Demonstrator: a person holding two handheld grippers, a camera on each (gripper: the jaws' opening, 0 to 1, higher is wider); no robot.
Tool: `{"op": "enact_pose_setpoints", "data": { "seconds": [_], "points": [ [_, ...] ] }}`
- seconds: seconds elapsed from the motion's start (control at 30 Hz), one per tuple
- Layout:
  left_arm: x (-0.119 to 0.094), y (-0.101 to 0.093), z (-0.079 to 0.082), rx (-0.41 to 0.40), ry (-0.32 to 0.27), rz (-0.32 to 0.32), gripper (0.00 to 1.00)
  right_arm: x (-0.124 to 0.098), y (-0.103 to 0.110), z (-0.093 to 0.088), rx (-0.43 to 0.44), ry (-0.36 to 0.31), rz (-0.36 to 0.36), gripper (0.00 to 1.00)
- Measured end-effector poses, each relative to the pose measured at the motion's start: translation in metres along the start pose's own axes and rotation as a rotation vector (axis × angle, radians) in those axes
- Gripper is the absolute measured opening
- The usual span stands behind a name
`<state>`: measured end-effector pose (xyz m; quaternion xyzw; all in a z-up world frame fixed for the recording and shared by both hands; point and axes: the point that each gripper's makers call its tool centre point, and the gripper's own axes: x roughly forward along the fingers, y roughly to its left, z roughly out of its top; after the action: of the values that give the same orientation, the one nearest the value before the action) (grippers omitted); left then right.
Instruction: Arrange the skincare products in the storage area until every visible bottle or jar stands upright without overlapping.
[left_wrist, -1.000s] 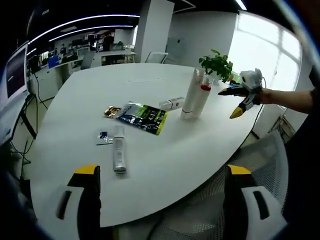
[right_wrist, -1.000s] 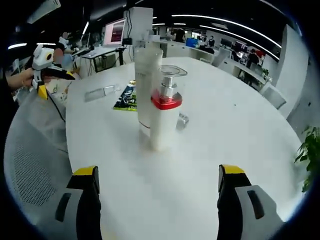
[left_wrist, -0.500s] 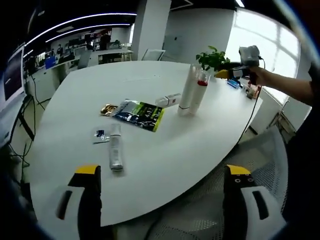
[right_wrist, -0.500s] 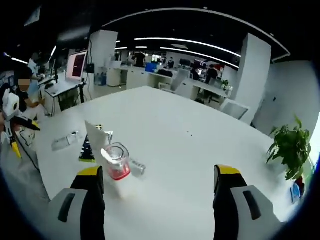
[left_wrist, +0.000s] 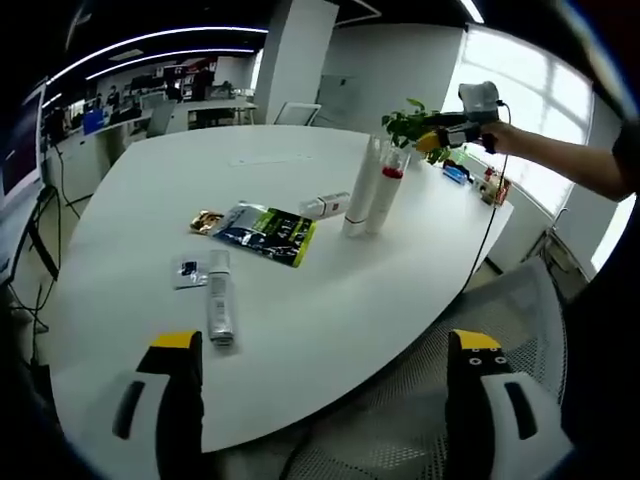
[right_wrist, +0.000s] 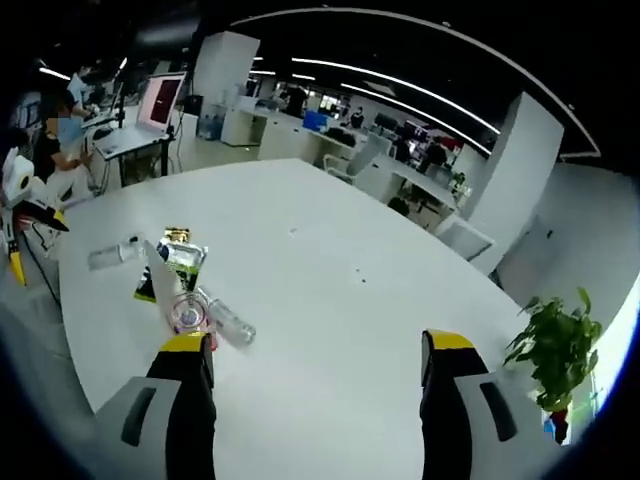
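Two products stand upright side by side on the white table (left_wrist: 300, 330): a tall white tube (left_wrist: 357, 190) and a pump bottle with a red band (left_wrist: 384, 195). A small white bottle (left_wrist: 325, 206) lies flat beside them. A silver-white tube (left_wrist: 218, 308) lies flat nearer my left gripper (left_wrist: 320, 400), which is open and empty off the table's near edge. My right gripper (right_wrist: 315, 395) is open and empty, high above the table. From there I look down on the pump bottle's top (right_wrist: 187, 315), the tube (right_wrist: 160, 278) and the lying small bottle (right_wrist: 232, 326).
A green-and-blue sachet (left_wrist: 265, 232), a gold packet (left_wrist: 207, 221) and a small dark sachet (left_wrist: 188, 268) lie flat on the table. A potted plant (left_wrist: 410, 122) stands at the far edge. A mesh chair (left_wrist: 500, 320) sits by the near edge. Desks and monitors fill the room behind.
The right gripper has risen from table level in front of the upright pair to high above them. The left gripper's camera has shifted only slightly. The products have not moved.
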<state>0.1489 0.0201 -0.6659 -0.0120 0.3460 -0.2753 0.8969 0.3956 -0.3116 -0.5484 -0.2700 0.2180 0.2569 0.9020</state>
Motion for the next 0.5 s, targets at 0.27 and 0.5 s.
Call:
{"op": "enact_pose_setpoints", "data": {
  "seconds": [0.27, 0.5],
  "points": [
    [-0.001, 0.002, 0.0, -0.011, -0.003, 0.017, 0.96, 0.03, -0.008, 0.046, -0.154, 0.011, 0.1, 0.76],
    [-0.001, 0.007, -0.002, -0.021, 0.0, 0.03, 0.95, 0.072, 0.013, 0.056, -0.22, 0.007, 0.289, 0.66]
  ]
}}
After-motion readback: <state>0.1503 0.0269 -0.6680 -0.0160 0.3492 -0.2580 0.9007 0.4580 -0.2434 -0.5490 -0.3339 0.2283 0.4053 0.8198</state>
